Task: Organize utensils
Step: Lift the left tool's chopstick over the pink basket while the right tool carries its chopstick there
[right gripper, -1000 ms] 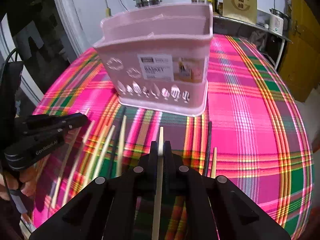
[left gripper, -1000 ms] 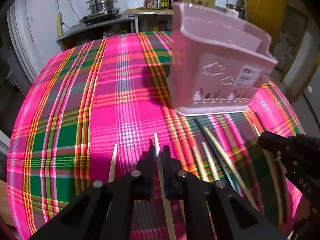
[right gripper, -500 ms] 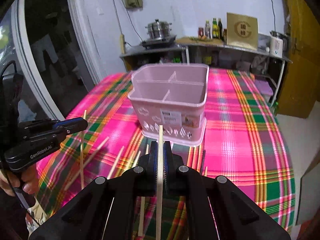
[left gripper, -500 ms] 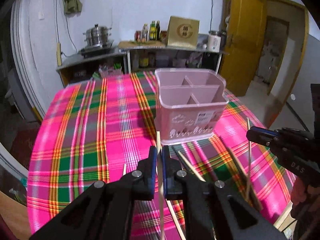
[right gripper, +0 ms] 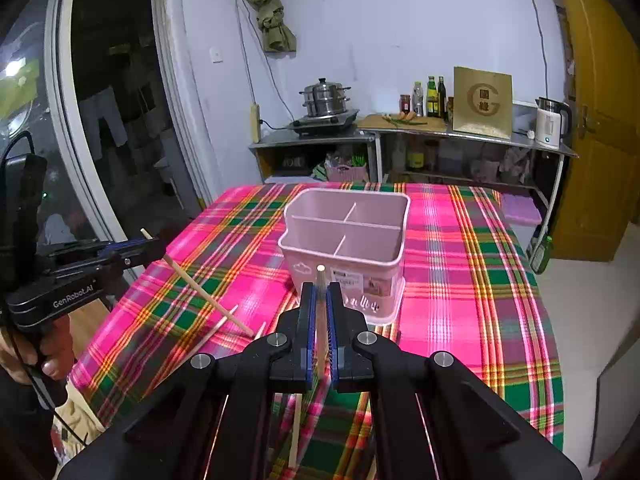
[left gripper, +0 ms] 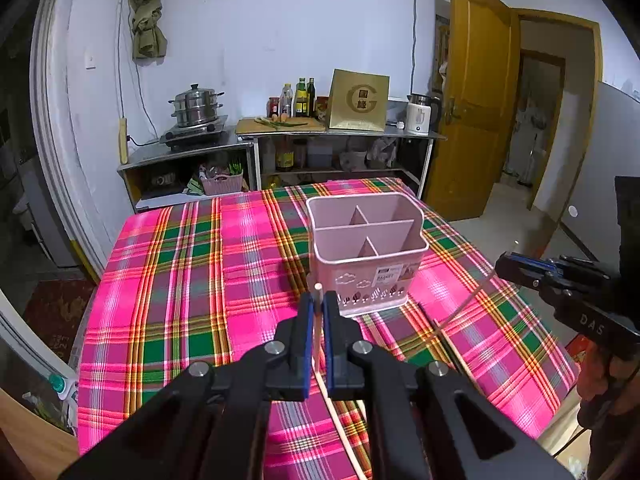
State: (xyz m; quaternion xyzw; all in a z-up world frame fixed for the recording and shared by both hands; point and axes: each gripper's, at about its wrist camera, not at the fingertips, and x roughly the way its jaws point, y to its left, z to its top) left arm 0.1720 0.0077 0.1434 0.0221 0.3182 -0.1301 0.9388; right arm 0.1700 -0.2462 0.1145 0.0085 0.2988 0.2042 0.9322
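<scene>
A pink divided basket [left gripper: 368,256] [right gripper: 344,236] stands upright on the plaid tablecloth, with nothing visible inside it. My left gripper [left gripper: 318,298] is shut on a pale wooden chopstick [left gripper: 317,320], held above the cloth short of the basket. In the right wrist view that left gripper [right gripper: 160,244] shows at the left, its chopstick [right gripper: 204,292] slanting down. My right gripper [right gripper: 320,288] is shut on another chopstick [right gripper: 320,276], also in the air before the basket. It appears at the right edge as the right gripper [left gripper: 498,266]. Several loose chopsticks [right gripper: 218,326] lie on the cloth below.
The plaid tablecloth [left gripper: 180,280] covers a table whose near edge lies below the grippers. Behind it a metal counter [left gripper: 340,132] carries a steamer pot [left gripper: 196,106], bottles and a kettle [left gripper: 418,118]. A yellow door [left gripper: 476,100] stands open at the right.
Both grippers have risen from the cloth, each with its chopstick. The basket now looks smaller and farther, and its compartments show from above.
</scene>
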